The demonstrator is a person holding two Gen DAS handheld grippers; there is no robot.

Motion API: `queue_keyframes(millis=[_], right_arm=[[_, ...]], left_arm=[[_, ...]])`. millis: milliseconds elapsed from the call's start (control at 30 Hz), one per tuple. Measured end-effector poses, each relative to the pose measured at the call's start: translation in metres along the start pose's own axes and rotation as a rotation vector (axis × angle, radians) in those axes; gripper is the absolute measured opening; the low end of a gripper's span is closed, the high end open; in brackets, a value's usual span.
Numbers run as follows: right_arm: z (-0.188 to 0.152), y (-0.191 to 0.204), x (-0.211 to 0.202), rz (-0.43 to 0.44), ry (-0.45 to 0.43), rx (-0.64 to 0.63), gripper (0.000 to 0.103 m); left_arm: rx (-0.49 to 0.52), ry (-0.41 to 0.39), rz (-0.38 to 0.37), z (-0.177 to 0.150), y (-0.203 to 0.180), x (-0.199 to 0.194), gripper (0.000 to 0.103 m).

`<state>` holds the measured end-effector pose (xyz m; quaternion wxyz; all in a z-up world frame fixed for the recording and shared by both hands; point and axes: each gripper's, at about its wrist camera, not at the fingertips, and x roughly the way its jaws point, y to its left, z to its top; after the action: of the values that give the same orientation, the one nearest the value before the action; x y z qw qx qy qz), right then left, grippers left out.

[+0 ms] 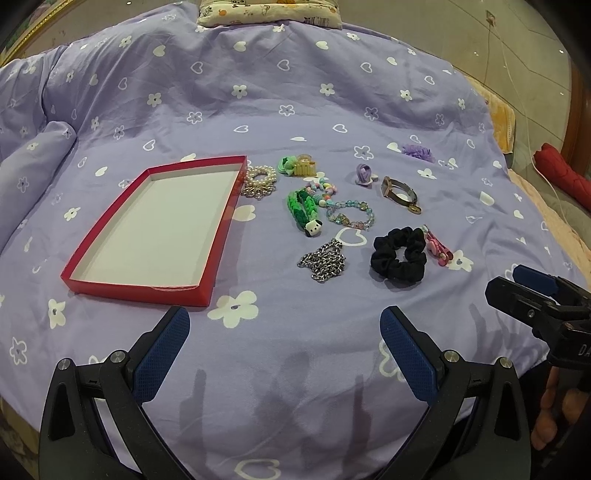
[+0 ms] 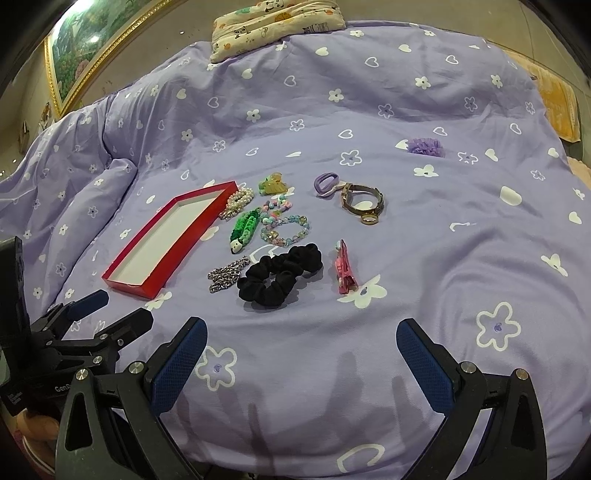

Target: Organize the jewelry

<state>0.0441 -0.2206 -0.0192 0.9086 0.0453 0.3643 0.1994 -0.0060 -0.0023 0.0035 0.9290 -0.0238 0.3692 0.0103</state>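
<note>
A shallow red box (image 1: 110, 286) (image 2: 127, 285) with a white floor lies empty on the purple bedspread. Right of it are a pearl bracelet (image 1: 258, 177) (image 2: 240, 199), a green braided band (image 1: 303, 210) (image 2: 243, 227), a beaded bracelet (image 1: 351, 216) (image 2: 286, 230), a silver chain (image 1: 323, 260) (image 2: 225, 278), a black scrunchie (image 1: 399, 256) (image 2: 277, 277), a pink clip (image 1: 437, 247) (image 2: 345, 271) and a watch (image 1: 400, 190) (image 2: 364, 203). My left gripper (image 1: 284, 326) and right gripper (image 2: 301, 338) hang open near the bed's front, short of everything.
A purple flower scrunchie (image 1: 417, 151) (image 2: 424, 146) lies apart at the far right. A patterned pillow (image 2: 277, 26) sits at the head of the bed. The right gripper's body (image 1: 535, 306) shows at the lower right of the left view; a folded quilt ridge (image 1: 33, 155) rises left.
</note>
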Motion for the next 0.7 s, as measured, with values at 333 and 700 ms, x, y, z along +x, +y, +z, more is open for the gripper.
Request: queue_keyframes(millis=[333, 700], right_arm=[[0.0015, -0.0014, 0.0007, 0.010, 0.001, 0.006, 0.103], [0.0028, 0.0000, 0.0009, 0.013, -0.003, 0.005, 0.103]], left_arm=[[0.006, 0.002, -0.002, 0.0004, -0.0016, 0.0006, 0.103], [0.006, 0.003, -0.002, 0.0001, -0.0024, 0.0008, 0.103]])
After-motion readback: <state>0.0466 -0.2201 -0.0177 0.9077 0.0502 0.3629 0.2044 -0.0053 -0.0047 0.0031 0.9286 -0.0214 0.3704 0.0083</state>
